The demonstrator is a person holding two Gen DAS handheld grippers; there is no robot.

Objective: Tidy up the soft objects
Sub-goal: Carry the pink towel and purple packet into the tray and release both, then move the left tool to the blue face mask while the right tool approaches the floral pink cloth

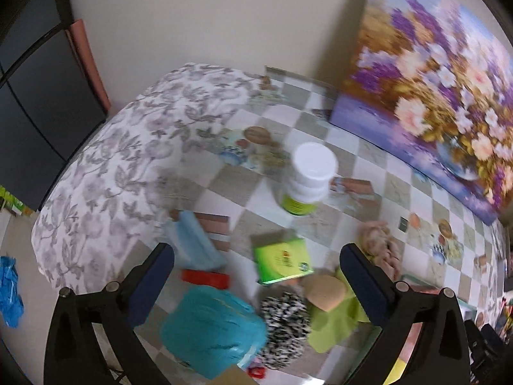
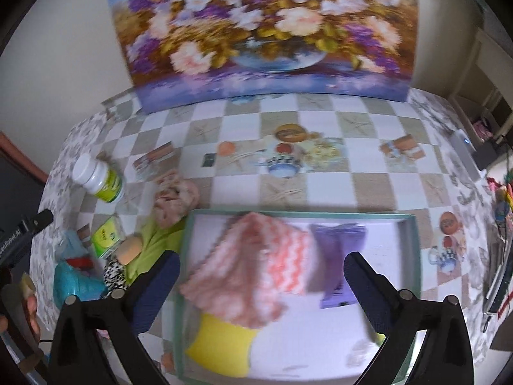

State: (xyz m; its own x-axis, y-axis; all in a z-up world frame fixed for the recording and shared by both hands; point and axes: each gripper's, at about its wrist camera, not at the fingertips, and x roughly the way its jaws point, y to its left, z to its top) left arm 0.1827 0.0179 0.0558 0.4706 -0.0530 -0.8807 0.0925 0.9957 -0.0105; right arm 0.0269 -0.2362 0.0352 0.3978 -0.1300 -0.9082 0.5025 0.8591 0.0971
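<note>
While both views are smeared by blur, the layout reads well enough; the left gripper (image 1: pixel 256 256) hangs above a heap of things on the checked tablecloth (image 1: pixel 346 147), its fingers spread wide with nothing between them. Under it lie a teal fluffy bundle (image 1: pixel 211 324), a black-and-white speckled pompom (image 1: pixel 285 327) touching its right side, a tan sponge (image 1: pixel 323 292) resting on a lime-green cloth (image 1: pixel 336 324), and a green box (image 1: pixel 282 261) just beyond the pompom; a red item (image 1: pixel 205 279) and a pale blue cloth (image 1: pixel 195 243) sit to the left, and a pinkish plush lump (image 1: pixel 381 243) lies beside the right finger. Farther back stands a white-capped bottle (image 1: pixel 307 179) with a green label — tilted in this view.

The right gripper (image 2: pixel 261 269) is likewise fully parted and grips nothing; it hovers over a shallow tray (image 2: pixel 413 256) with a green rim. Inside the tray a pink-and-white zigzag cloth (image 2: pixel 253 266) lies crumpled near the middle, overlapping a yellow cloth (image 2: pixel 224 346) at the near edge; a purple cloth (image 2: pixel 336 256) lies just right of the pink one. Left of the tray the same heap shows — lime cloth, sponge, box, bottle — and the pinkish plush lump sits close to the tray's far left corner. A floral painting (image 2: pixel 256 32) leans against the wall at the table's back edge.
</note>
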